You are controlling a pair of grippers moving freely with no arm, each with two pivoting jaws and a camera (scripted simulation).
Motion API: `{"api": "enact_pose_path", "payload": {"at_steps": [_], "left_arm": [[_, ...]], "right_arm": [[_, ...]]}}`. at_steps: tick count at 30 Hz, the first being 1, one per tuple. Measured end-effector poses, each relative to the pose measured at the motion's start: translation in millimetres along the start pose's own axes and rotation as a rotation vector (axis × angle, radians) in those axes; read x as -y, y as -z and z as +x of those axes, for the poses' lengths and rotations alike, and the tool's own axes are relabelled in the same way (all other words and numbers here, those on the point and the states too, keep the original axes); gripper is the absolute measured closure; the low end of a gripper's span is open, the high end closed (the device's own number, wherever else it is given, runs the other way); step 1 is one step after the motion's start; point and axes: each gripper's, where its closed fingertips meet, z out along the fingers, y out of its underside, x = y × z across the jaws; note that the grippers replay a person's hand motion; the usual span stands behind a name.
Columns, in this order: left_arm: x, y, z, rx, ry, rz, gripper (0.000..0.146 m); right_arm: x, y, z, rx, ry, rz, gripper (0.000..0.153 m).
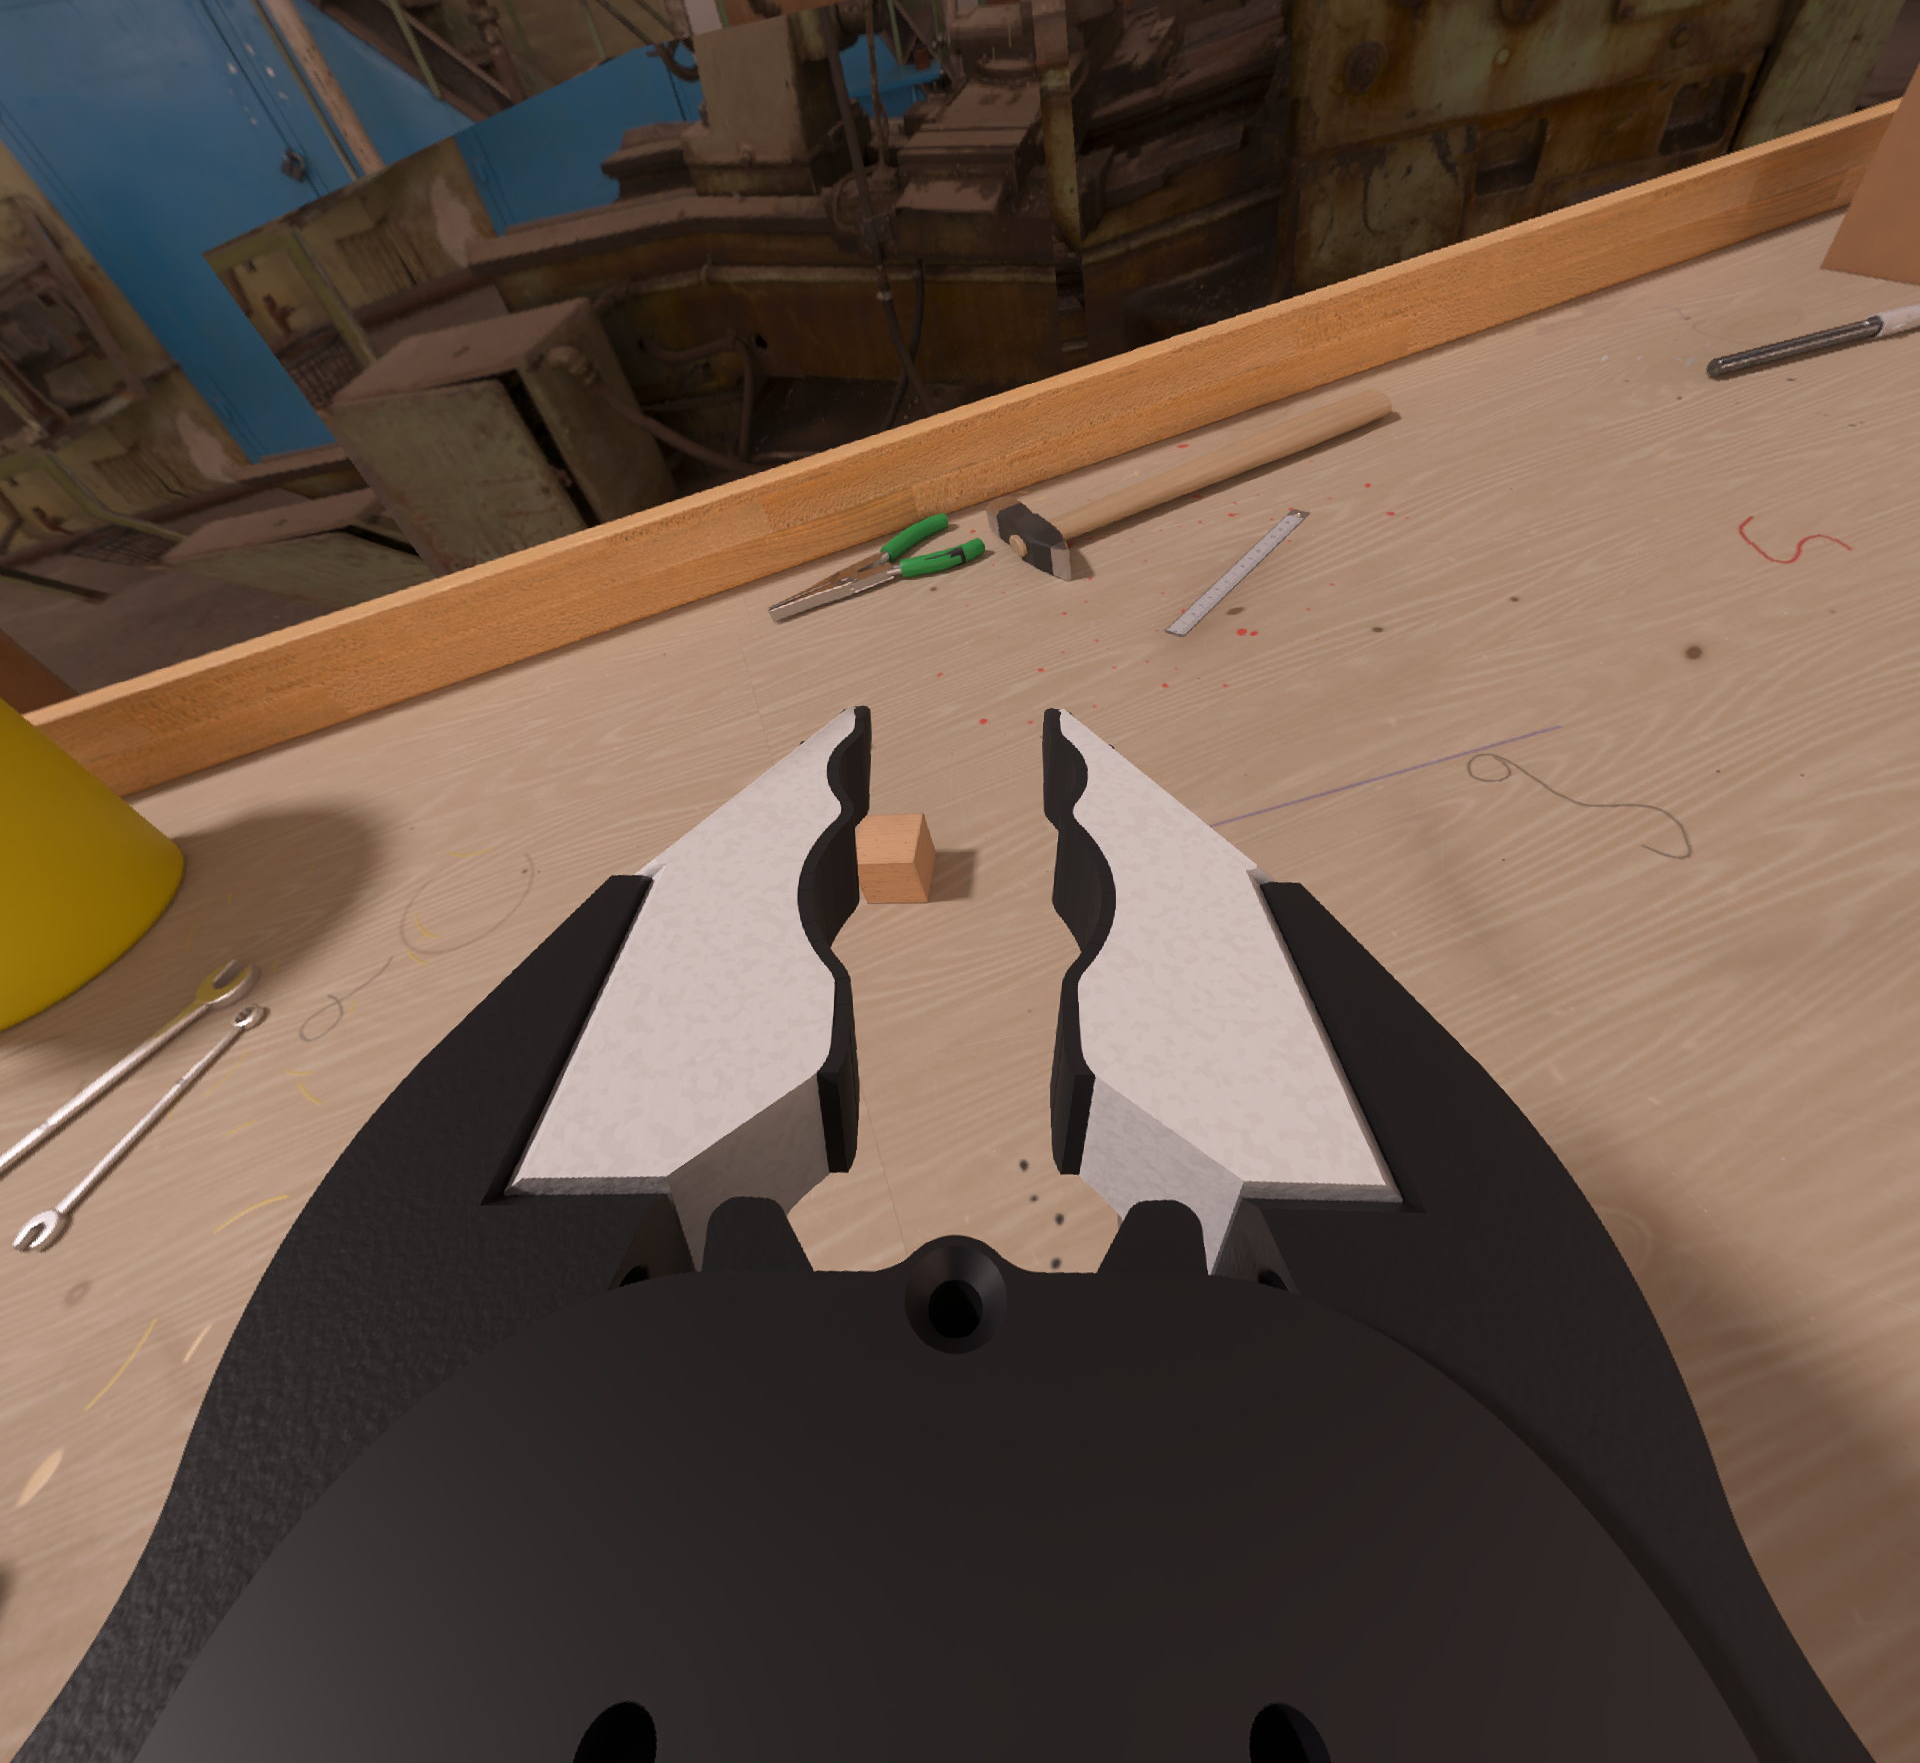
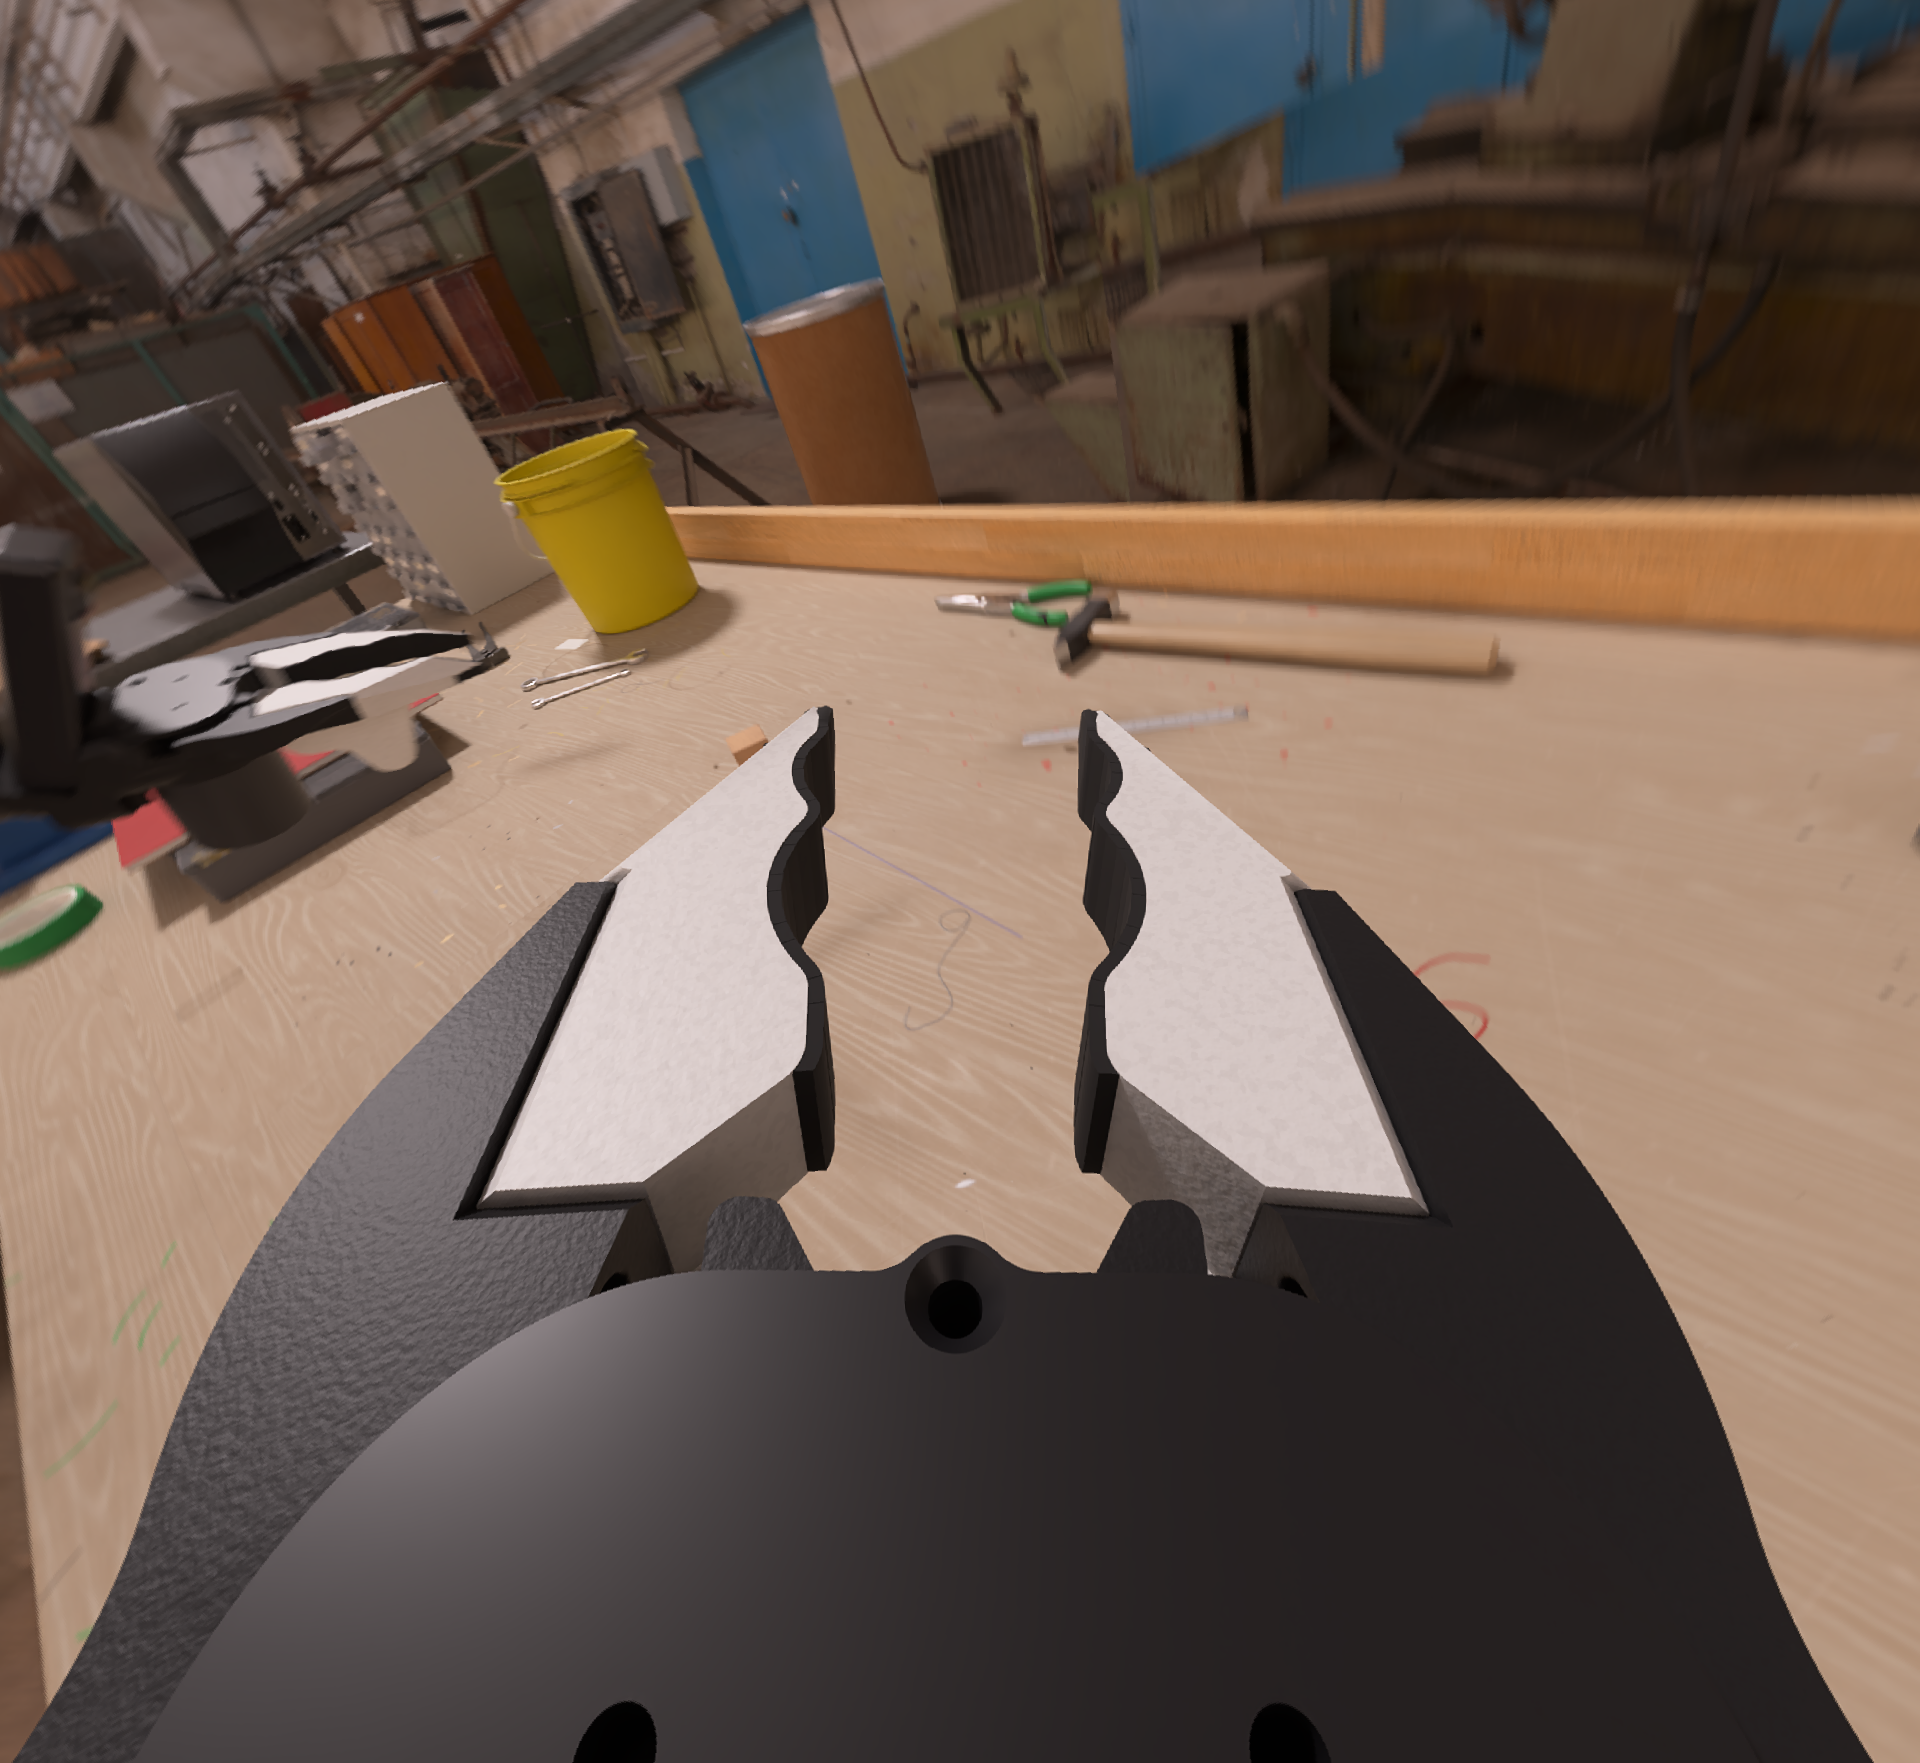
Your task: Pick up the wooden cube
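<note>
On the workbench (image 1: 1455,986), a yellow bucket (image 2: 603,539), hammer (image 1: 1195,482), pliers (image 1: 883,565) and ruler (image 1: 1236,572) lie clear of the wooden cube (image 1: 894,858). The cube rests on the bench between the left gripper (image 1: 956,726)'s parted fingers, perhaps touching one. The right gripper (image 2: 956,726) gapes empty.

Wooden cube (image 2: 746,743) (mostly hidden) behind hand-held gripper (image 2: 956,726)

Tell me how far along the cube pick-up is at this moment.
Done: the left hand-held gripper is open and lined up, with the wooden cube on the workbench seen between its fingers, nearer the left finger. In hand: the approach; no pad touches the cube as far as shows. Left: centre, close, lift. The right hand-held gripper is open and empty, off to the side.
</note>
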Motion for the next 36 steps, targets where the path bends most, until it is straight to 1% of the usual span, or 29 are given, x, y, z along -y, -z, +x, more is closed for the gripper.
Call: {"api": "enact_pose_path", "payload": {"at_steps": [1, 2, 4, 5, 7, 9, 11, 15, 17, 20, 23, 25, 27, 30, 35, 36], "left_arm": [[-1, 0, -1, -0.001, 0.008, -0.002, 0.113], [-2, -1, -1, -0.001, 0.006, -0.002, 0.113], [-6, -3, -4, 0.014, -0.005, -0.025, 0.112], [-9, -4, -5, 0.025, -0.003, -0.034, 0.112], [-17, -10, -7, 0.021, 0.008, -0.054, 0.111], [-33, -19, -9, 0.015, 0.019, -0.115, 0.11], [-54, -34, -10, 0.008, 0.023, -0.177, 0.108], [-101, -66, -11, -0.035, 0.041, -0.368, 0.104], [-106, -78, -11, -0.06, 0.062, -0.42, 0.101], [-100, -100, -11, -0.104, 0.104, -0.406, 0.101], [-120, -125, -12, -0.147, 0.082, -0.579, 0.103], [-136, -141, -21, -0.116, 0.035, -0.68, 0.104], [-144, -153, -32, -0.062, 0.007, -0.724, 0.106], [-148, -161, -38, -0.057, -0.02, -0.756, 0.108], [-150, -162, -38, -0.081, -0.007, -0.774, 0.108], [-157, -161, -37, -0.09, -0.017, -0.808, 0.108]], "right_arm": [[10, 12, -17, 0.007, 0.059, 0.029, 0.105], [17, 26, -28, -0.027, 0.123, 0.085, 0.105], [29, 49, -41, -0.149, 0.233, 0.189, 0.112], [34, 57, -47, -0.176, 0.272, 0.206, 0.113], [42, 70, -62, -0.162, 0.292, 0.253, 0.11], [48, 80, -77, -0.103, 0.291, 0.312, 0.103], [51, 86, -84, -0.083, 0.297, 0.337, 0.099], [49, 90, -91, -0.062, 0.305, 0.318, 0.091], [47, 89, -94, -0.041, 0.307, 0.304, 0.089], [46, 87, -93, -0.036, 0.31, 0.303, 0.089], [44, 82, -90, -0.029, 0.299, 0.289, 0.09], [43, 79, -89, -0.029, 0.299, 0.279, 0.09], [43, 79, -88, -0.037, 0.303, 0.278, 0.09], [43, 80, -89, -0.039, 0.31, 0.28, 0.09], [42, 79, -88, -0.03, 0.305, 0.274, 0.092], [41, 78, -88, -0.025, 0.303, 0.269, 0.092]]}}
